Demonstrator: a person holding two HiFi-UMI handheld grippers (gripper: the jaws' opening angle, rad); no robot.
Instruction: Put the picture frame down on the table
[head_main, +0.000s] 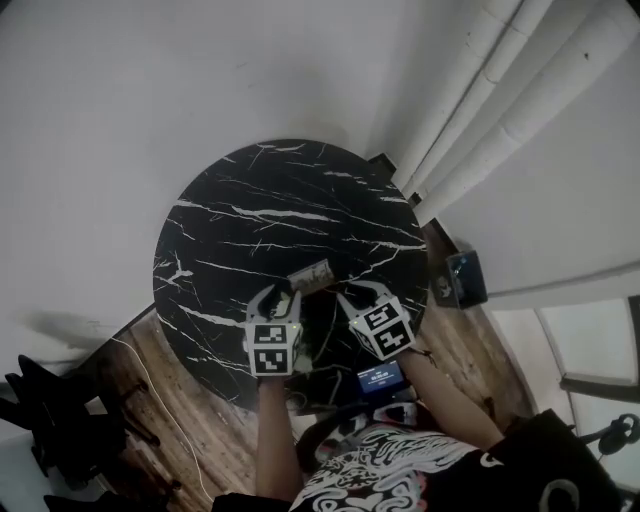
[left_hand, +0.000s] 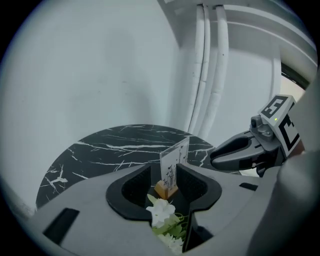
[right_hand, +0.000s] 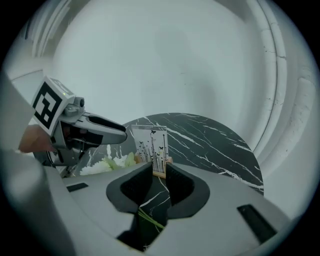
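The picture frame (head_main: 310, 274) is a clear panel printed with black stems, set in a small wooden base. It stands upright on the round black marble table (head_main: 250, 200), near the table's front edge. My left gripper (head_main: 277, 296) is just left of the frame and my right gripper (head_main: 364, 293) just right of it. Both are open. In the left gripper view the frame (left_hand: 174, 159) shows at an angle just past the jaw tips, its base in the gap. The right gripper view shows the frame (right_hand: 150, 146) nearly face-on, with its lower part hidden behind the jaws.
White artificial flowers (left_hand: 161, 212) lie on the table under the left jaws and show beside the frame as flowers (right_hand: 107, 164). White pipes (head_main: 500, 90) run along the wall at right. A dark box (head_main: 465, 278) sits on the wooden floor. Black gear (head_main: 50, 410) stands lower left.
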